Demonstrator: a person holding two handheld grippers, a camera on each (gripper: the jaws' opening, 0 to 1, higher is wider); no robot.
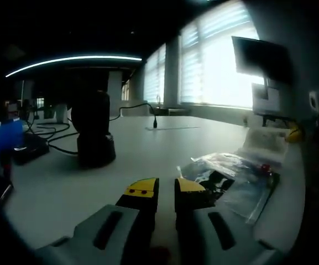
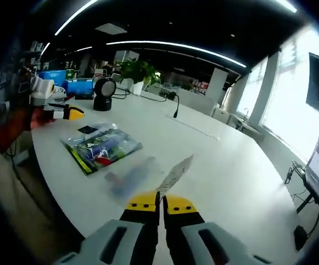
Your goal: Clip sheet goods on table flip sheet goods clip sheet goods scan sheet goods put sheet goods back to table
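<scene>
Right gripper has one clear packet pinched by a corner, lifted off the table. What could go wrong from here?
The right gripper grips only the edge of the clear packet, so it may slip or swing during the flip. The scanner stands across the table, beyond the colourful packet; a dangling packet could drag it. The left gripper sits close to the other packets.

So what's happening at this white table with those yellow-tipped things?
A person works two handheld tongs over a white table. The right tongs are shut on a clear plastic packet, lifted off the table. The left tongs hang slightly open, gripping nothing, near more packets. A colourful flat packet lies on the table, with a dark scanner standing beyond.
</scene>
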